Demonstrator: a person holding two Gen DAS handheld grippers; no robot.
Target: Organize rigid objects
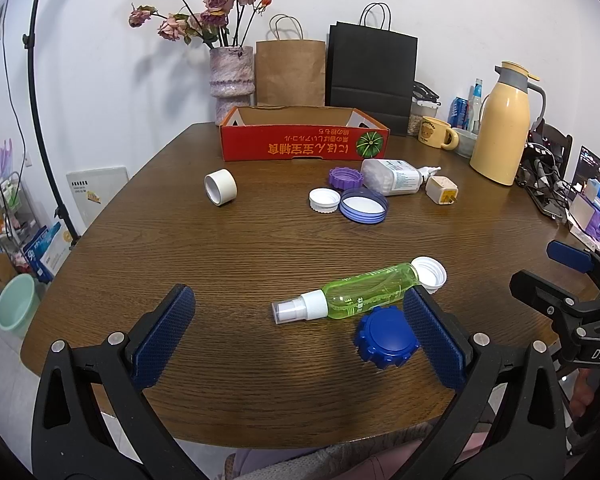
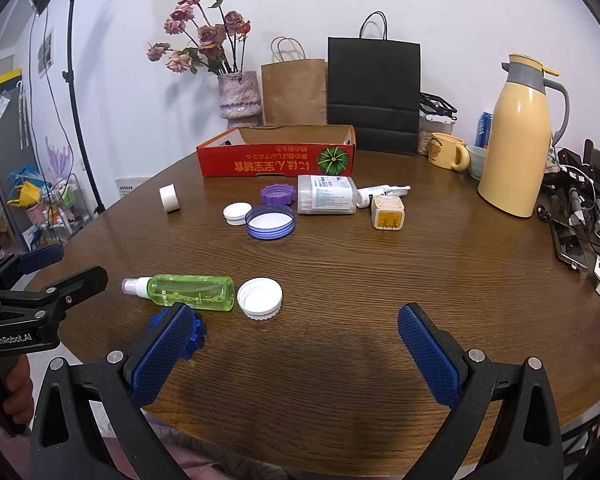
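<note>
A green spray bottle (image 1: pixel 364 293) lies on its side near the table's front, also in the right wrist view (image 2: pixel 192 292). A white cap (image 1: pixel 431 274) (image 2: pixel 259 298) lies at its base, and a dark blue lid (image 1: pixel 387 336) (image 2: pixel 196 330) lies in front of it. Farther back lie a tape roll (image 1: pixel 220 186), a purple cap (image 1: pixel 345 178), a white cap (image 1: pixel 324 199), a blue-rimmed lid (image 1: pixel 363 205), a clear box (image 1: pixel 392 176) and a yellow charger (image 1: pixel 442 190). My left gripper (image 1: pixel 298 334) is open and empty. My right gripper (image 2: pixel 296 354) is open and empty.
A red cardboard box (image 1: pixel 300 144) stands open at the back, with a vase (image 1: pixel 232 80) and paper bags (image 1: pixel 372 72) behind it. A yellow thermos (image 1: pixel 504 124), a mug (image 1: pixel 436 132) and cables (image 1: pixel 548 176) crowd the right side. The round wooden table (image 1: pixel 240 264) drops off at its near edge.
</note>
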